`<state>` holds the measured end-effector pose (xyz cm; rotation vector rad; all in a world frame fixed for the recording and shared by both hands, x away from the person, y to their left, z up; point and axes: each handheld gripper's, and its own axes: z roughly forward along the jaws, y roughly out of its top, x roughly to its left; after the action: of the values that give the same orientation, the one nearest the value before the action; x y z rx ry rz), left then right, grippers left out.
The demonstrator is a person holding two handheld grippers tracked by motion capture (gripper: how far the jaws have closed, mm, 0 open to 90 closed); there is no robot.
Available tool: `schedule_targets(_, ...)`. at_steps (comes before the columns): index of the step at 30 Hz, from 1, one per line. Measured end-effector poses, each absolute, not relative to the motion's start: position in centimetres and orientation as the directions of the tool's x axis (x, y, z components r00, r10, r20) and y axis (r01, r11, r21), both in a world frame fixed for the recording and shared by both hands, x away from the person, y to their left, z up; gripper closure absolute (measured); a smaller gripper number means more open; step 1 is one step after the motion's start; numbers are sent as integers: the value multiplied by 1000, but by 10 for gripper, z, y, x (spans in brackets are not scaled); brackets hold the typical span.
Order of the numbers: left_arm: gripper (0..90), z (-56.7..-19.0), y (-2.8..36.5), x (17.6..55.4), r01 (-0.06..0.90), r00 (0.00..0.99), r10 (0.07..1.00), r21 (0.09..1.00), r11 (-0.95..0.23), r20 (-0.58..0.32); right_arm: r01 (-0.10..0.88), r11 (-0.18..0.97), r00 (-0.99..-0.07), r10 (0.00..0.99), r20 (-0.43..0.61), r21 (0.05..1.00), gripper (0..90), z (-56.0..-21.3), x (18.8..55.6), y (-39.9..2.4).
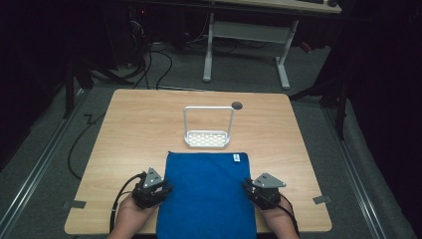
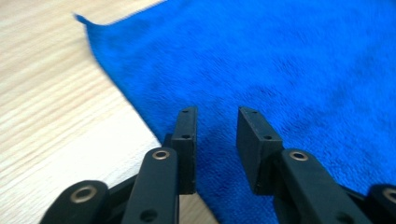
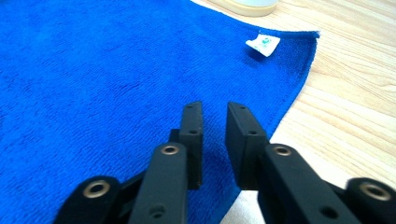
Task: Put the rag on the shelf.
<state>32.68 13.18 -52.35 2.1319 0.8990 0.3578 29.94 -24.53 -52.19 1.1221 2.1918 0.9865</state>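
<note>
A blue cloth [image 1: 206,194] lies flat on the near half of the wooden table [image 1: 134,124], its near end hanging over the front edge. A white label [image 1: 237,157] sits at its far right corner. My left gripper [image 1: 166,189] rests at the cloth's left edge, jaws apart with nothing between them. In the left gripper view the gripper [image 2: 215,116] hovers just over the cloth [image 2: 280,60] near its hem. My right gripper [image 1: 246,185] is at the right edge, jaws narrowly apart. In the right gripper view it [image 3: 215,109] points across the cloth [image 3: 93,70] toward the label [image 3: 263,44].
A white perforated rack [image 1: 207,138] with a tall wire handle stands just beyond the cloth's far edge. A dark cable hole [image 1: 237,105] is near the table's back edge. Bare wood lies left and right of the cloth. Another desk's legs stand on the floor behind.
</note>
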Motion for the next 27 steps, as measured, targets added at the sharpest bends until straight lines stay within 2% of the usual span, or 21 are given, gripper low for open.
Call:
schedule_targets(7, 668, -521, 135, 326, 467, 689, 724, 784, -410, -31, 480, 373, -533, 843, -74, 794, 658, -522, 306, -247)
schedule_targets(10, 632, -520, 136, 328, 469, 677, 736, 786, -403, -26, 481, 363, -534, 843, -62, 798, 650, -521, 307, -248)
schedule_targets(16, 624, -513, 135, 341, 472, 640, 767, 808, -352, -39, 486, 354, -542, 839, -42, 799, 614, -520, 309, -253)
schedule_targets(20, 600, -512, 132, 348, 494, 622, 781, 803, -332, -59, 469, 371, -546, 835, -67, 802, 606, -518, 308, -255)
schedule_targets(22, 598, -512, 126, 357, 516, 598, 800, 791, -329, -58, 470, 334, -530, 847, -41, 817, 605, -514, 306, -257)
schedule_targets(26, 566, -509, 118, 370, 513, 583, 812, 792, -332, -37, 452, 341, -533, 844, -57, 824, 581, -513, 305, -257)
schedule_targets(27, 554, -506, 115, 381, 526, 580, 811, 792, -309, -69, 451, 345, -535, 843, -60, 823, 577, -513, 306, -257)
